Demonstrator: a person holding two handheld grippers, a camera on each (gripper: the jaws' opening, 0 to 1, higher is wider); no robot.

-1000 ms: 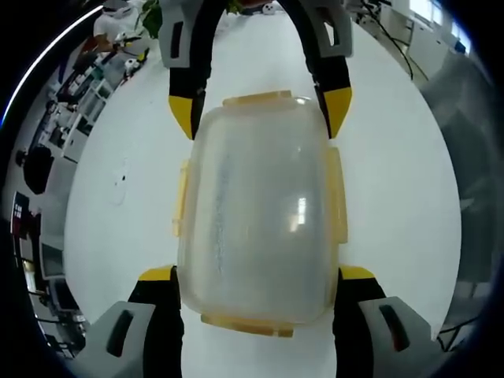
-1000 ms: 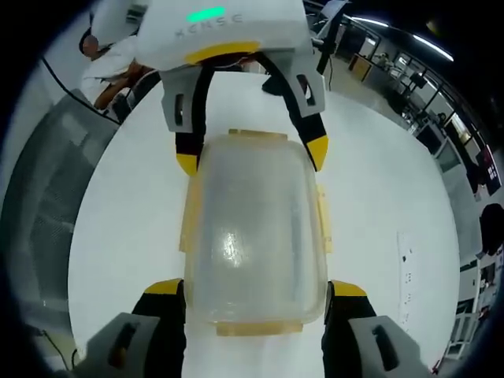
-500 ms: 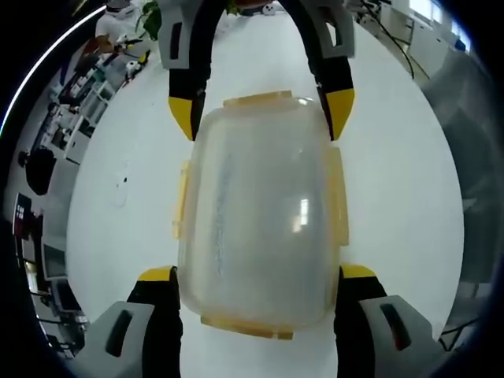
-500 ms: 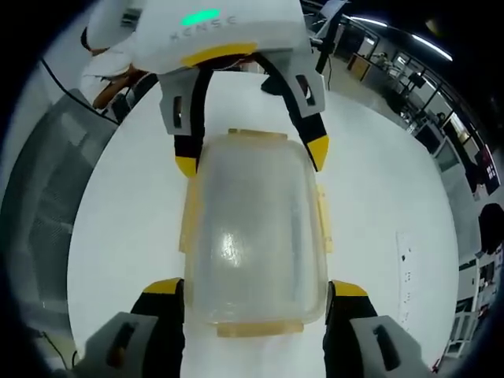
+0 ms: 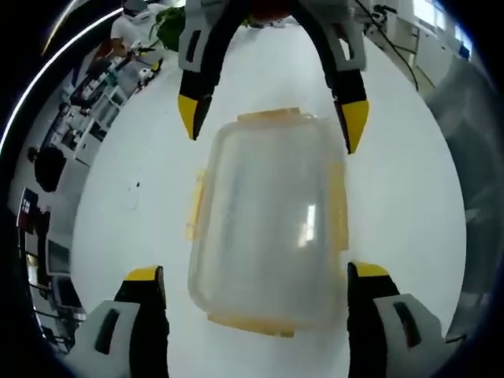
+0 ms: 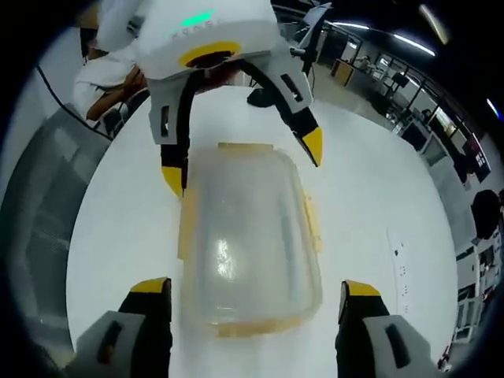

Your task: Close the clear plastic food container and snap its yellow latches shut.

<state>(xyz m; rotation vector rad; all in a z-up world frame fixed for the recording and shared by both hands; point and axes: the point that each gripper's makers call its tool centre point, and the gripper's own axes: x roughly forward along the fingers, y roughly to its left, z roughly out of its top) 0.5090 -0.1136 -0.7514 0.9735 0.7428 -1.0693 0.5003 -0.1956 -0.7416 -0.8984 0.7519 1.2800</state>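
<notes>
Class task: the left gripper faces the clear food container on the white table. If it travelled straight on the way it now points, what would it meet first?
Probably the clear container, which lies lengthways between the left gripper's open jaws, then the right gripper facing it beyond. Height above the lid is unclear.

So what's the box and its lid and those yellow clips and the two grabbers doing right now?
Clear plastic food container: resting on the white table, lid on.
Yellow latches: lying flat along the lid's edges; whether they are snapped shut cannot be told.
Left gripper: open, jaws apart from the container.
Right gripper: open, jaws apart from the container.
</notes>
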